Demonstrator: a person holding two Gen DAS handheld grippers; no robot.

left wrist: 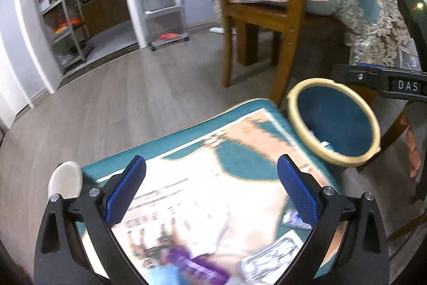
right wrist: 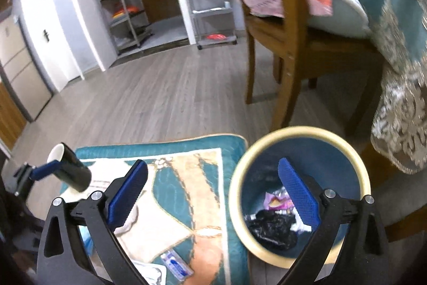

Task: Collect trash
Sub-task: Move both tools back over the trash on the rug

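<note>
A blue bin with a cream rim (left wrist: 333, 122) stands on the floor right of a teal patterned mat (left wrist: 213, 178); in the right wrist view the bin (right wrist: 299, 191) holds a black bag and wrappers. My left gripper (left wrist: 210, 191) is open and empty above the mat, over a purple wrapper (left wrist: 197, 266) and a silver wrapper (left wrist: 272, 255). A small wrapper (left wrist: 293, 218) lies by its right finger. My right gripper (right wrist: 213, 194) is open and empty, its right finger over the bin. A blue-white wrapper (right wrist: 176, 266) lies on the mat (right wrist: 170, 178).
A black cup with white inside (right wrist: 72, 172) hangs at the left gripper's side; its rim (left wrist: 65, 179) shows in the left wrist view. A wooden chair (left wrist: 256, 18) and a table with a teal cloth (left wrist: 379, 26) stand behind the bin. Metal shelves (left wrist: 61, 18) stand far off.
</note>
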